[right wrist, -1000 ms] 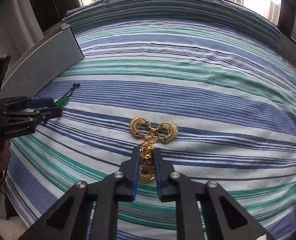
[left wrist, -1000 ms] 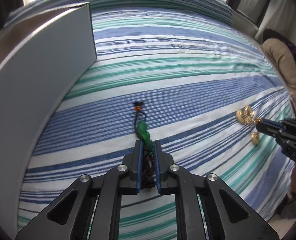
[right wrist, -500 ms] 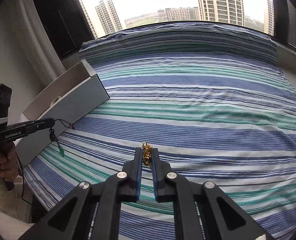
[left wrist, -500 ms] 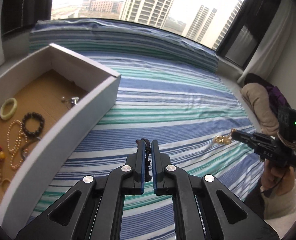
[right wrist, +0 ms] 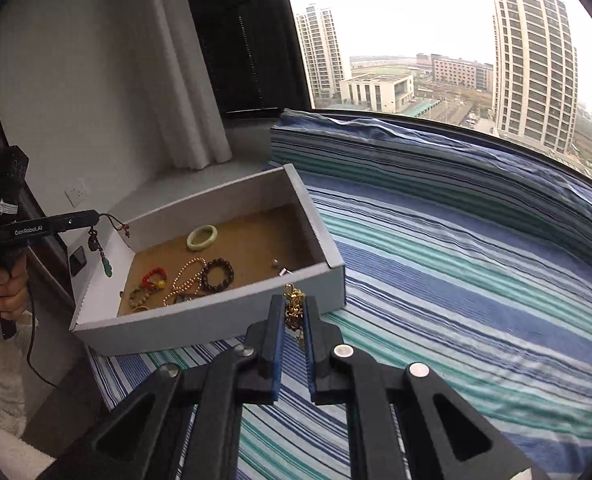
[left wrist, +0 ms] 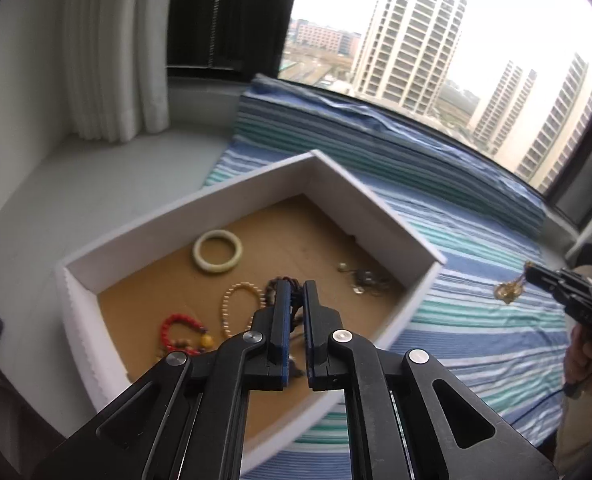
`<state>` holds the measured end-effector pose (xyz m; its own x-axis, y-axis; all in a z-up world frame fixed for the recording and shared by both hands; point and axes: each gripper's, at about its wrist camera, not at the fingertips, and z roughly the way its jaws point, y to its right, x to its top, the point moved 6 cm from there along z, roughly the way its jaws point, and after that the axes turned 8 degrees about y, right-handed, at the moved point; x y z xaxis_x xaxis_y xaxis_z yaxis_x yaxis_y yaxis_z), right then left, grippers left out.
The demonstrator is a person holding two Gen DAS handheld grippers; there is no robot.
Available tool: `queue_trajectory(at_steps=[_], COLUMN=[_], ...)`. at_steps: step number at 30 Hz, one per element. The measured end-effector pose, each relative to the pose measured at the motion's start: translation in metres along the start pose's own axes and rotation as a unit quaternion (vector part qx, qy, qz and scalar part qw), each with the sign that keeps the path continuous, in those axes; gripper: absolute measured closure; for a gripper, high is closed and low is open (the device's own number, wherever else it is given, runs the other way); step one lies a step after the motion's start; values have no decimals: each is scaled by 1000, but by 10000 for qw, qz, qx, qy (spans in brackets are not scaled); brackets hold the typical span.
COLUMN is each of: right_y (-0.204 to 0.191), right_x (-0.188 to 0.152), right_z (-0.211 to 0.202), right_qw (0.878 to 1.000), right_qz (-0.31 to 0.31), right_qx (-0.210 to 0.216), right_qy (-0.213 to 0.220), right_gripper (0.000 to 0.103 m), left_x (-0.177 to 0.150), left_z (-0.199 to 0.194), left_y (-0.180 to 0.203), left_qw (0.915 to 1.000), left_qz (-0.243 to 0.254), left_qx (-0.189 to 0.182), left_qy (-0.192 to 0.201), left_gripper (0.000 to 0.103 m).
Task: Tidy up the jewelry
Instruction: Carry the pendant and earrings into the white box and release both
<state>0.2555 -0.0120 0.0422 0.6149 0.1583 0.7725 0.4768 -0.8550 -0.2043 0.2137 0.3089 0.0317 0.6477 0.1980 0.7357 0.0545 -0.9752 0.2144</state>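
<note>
Both claws clamped: left gripper pinches pendant cord dangling beside the box, right gripper holds gold chain short of it; drop early & you miss, 2 pieces could tangle

White lettering reading "GenRobot.AI" runs along the black side of the left gripper, seen far left of the right gripper's own fingers; print on the right gripper in the left wrist view is too blurred to read.
</note>
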Motion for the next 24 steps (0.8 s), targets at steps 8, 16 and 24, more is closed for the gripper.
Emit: queue_trajectory(at_steps=[8, 16, 24], right_y=[-61, -73, -78], right_x=[41, 58, 72], right_z=[156, 233, 167], right_qw=[9961, 9969, 9981], right_qz=[-241, -138, -549], right_qx=[480, 132, -237], right_qy=[-697, -767, -169], right_gripper=[94, 74, 28], left_x=[-11, -11, -11], left_z=[85, 76, -4], left_y=[-87, -100, -58], left_qw=[9958, 9908, 9783], left_qz=[-323, -187, 179], left_qx=[764, 1343, 1808], left_qy=[-381, -18, 1000], left_gripper=[99, 28, 1])
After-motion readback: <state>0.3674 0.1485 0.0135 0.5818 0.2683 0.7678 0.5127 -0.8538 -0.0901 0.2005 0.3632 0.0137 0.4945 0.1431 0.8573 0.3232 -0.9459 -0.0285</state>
